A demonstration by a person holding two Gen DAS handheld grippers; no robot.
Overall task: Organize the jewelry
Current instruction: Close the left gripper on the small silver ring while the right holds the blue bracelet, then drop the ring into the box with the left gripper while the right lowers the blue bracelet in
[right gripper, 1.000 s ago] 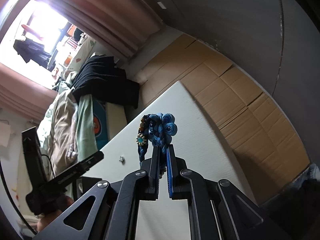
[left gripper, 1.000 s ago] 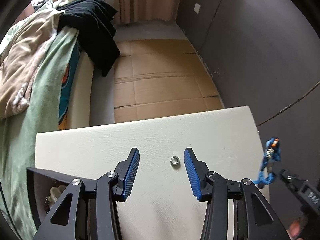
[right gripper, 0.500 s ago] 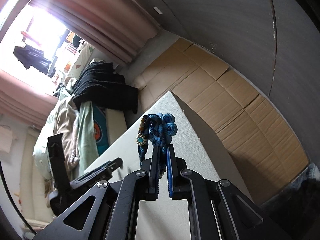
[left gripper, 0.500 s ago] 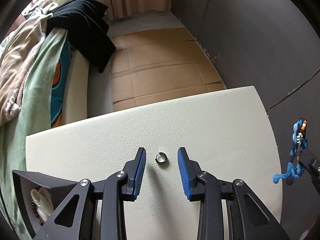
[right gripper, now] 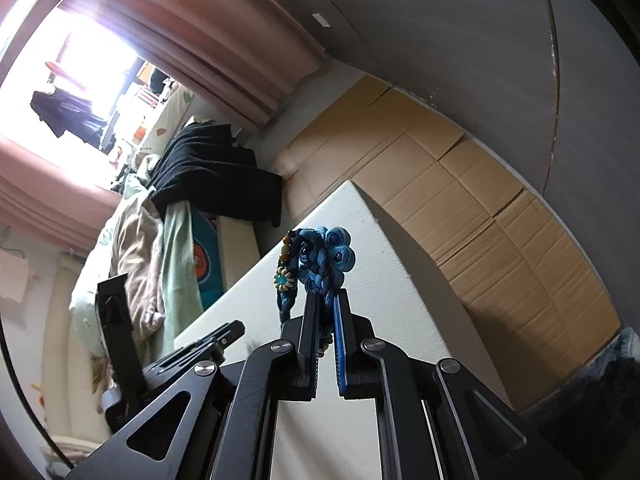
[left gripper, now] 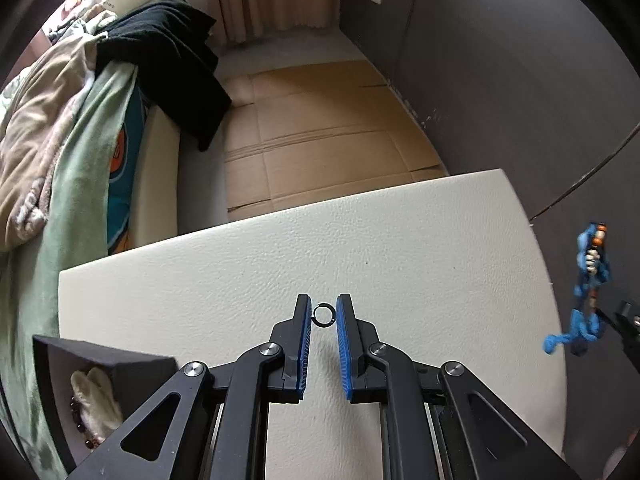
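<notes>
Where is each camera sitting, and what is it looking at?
Left wrist: on the left gripper, looking down at the ring between its fingers on the white table.
Right wrist: on the right gripper, looking along its fingers at the blue bracelet.
Both show the table, bracelet, cardboard floor and bed.

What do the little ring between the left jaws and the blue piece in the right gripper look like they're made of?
Ring: probably metal, a thin dark hoop with a small bright glint. Blue piece: braided fabric cord with rolled cloth rosettes and small beads, matte; the beads' material is unclear.
</notes>
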